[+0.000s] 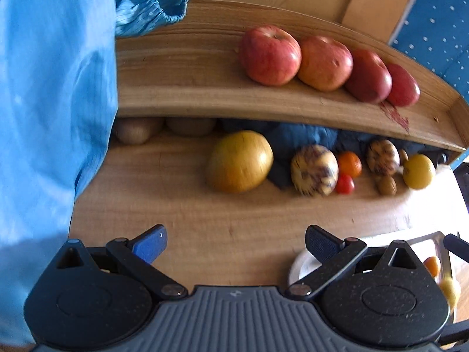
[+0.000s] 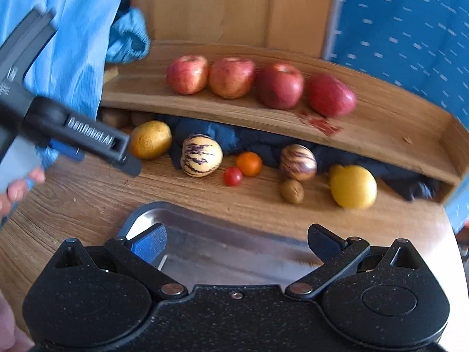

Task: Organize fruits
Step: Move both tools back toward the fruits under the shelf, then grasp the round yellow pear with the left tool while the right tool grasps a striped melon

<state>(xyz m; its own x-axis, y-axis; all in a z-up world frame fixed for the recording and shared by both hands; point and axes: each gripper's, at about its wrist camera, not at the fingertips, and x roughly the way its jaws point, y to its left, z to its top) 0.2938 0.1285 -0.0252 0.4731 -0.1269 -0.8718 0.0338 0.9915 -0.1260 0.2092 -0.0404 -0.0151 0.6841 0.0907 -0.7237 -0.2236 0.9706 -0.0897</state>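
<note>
Four red apples (image 2: pixel 258 82) sit in a row along the raised wooden shelf (image 2: pixel 381 123) across the upper middle of both views, each touching or just beside the next. Below the shelf, on the worktop (image 2: pixel 73 205), loose fruit lies in a line: a golden-brown pear (image 2: pixel 150 139) at the left, a cream melon with purple stripes (image 2: pixel 201 155), a small red tomato (image 2: pixel 233 176) just beside an orange fruit (image 2: pixel 249 163), a second, darker striped melon (image 2: pixel 298 162), a small brown kiwi (image 2: pixel 292 191) and a yellow fruit (image 2: pixel 353 186) at the right. Dark blue cloth (image 2: pixel 258 143) lies bunched behind them under the shelf.

The right tongs (image 2: pixel 237 242) hang spread and empty over a metal tray (image 2: pixel 140 220) at lower centre. The left tongs (image 1: pixel 236 242) are likewise spread, holding nothing, above bare worktop. In the right wrist view they enter from the upper left, slanting down toward the pear, with fingertips (image 2: pixel 17 187) of a hand at the left edge. A blue sleeve (image 1: pixel 52 102) fills the left of both frames.
</note>
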